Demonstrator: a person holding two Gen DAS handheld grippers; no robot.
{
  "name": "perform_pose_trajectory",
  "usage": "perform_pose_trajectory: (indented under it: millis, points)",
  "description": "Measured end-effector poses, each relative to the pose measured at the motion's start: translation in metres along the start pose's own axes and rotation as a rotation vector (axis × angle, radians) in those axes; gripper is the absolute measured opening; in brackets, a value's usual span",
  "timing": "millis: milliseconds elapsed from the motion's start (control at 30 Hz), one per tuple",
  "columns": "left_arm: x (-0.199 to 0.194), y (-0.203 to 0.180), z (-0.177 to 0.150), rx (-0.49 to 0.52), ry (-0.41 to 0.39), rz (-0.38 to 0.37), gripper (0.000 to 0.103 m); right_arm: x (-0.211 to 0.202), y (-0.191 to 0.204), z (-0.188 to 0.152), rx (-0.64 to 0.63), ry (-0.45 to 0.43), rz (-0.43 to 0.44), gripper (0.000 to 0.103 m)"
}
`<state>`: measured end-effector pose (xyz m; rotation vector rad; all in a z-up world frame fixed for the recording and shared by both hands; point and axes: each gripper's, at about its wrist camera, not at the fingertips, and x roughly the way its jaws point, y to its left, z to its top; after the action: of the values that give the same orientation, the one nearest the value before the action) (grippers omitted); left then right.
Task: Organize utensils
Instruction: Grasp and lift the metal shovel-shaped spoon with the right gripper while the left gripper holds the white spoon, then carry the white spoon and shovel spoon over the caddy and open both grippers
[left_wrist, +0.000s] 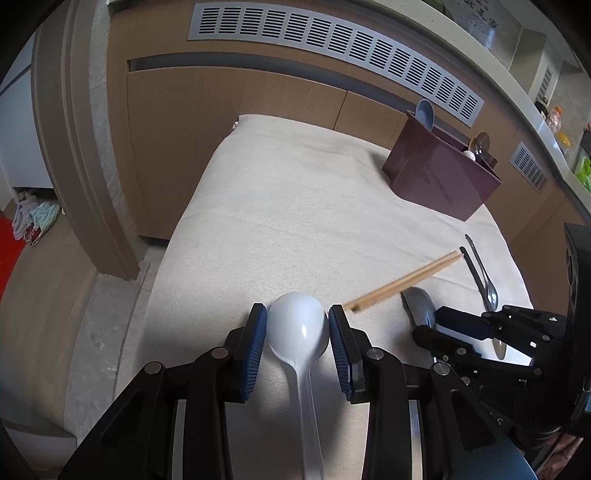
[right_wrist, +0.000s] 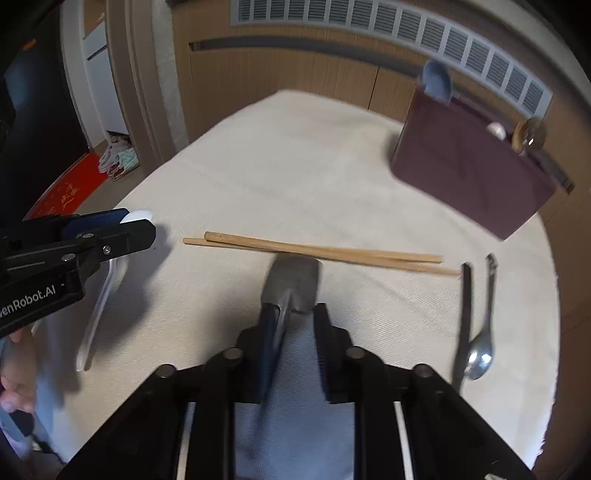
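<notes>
My left gripper (left_wrist: 297, 325) has its blue pads on either side of the bowl of a white plastic spoon (left_wrist: 297, 323) lying on the cream tablecloth (left_wrist: 280, 206); the pads touch the bowl's sides. My right gripper (right_wrist: 291, 314) is shut on a grey spoon (right_wrist: 291, 280), whose bowl reaches the wooden chopsticks (right_wrist: 332, 254). A maroon utensil holder (right_wrist: 469, 166) stands at the back right, with a blue spoon (right_wrist: 437, 81) and others in it. The holder also shows in the left wrist view (left_wrist: 439, 173).
A steel spoon (right_wrist: 480, 354) and a dark utensil (right_wrist: 463, 317) lie at the right of the cloth. A wooden cabinet with a vent grille (left_wrist: 332, 48) stands behind the table. The table's left edge drops to the floor (left_wrist: 48, 314).
</notes>
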<state>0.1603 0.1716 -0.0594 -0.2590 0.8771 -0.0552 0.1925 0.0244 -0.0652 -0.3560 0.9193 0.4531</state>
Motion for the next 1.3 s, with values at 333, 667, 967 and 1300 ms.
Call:
perform_pose_trajectory:
  millis: [333,667,967,1300]
  points:
    - [-0.024,-0.026,0.008,0.038,-0.047,0.0,0.035,-0.038,-0.028,-0.011,-0.016,-0.094,0.084,0.011]
    - [-0.018,-0.025,0.004,0.05,-0.033,0.028,0.035,0.01,-0.022,0.005,0.085,-0.002,0.141,0.03]
    - [-0.009,-0.024,-0.001,0.029,-0.028,-0.013,0.035,0.001,-0.024,-0.001,0.022,-0.035,0.065,0.029]
    - [-0.037,-0.101,0.029,0.153,-0.193,-0.092,0.035,-0.105,-0.114,-0.015,0.197,-0.319,0.084,0.029]
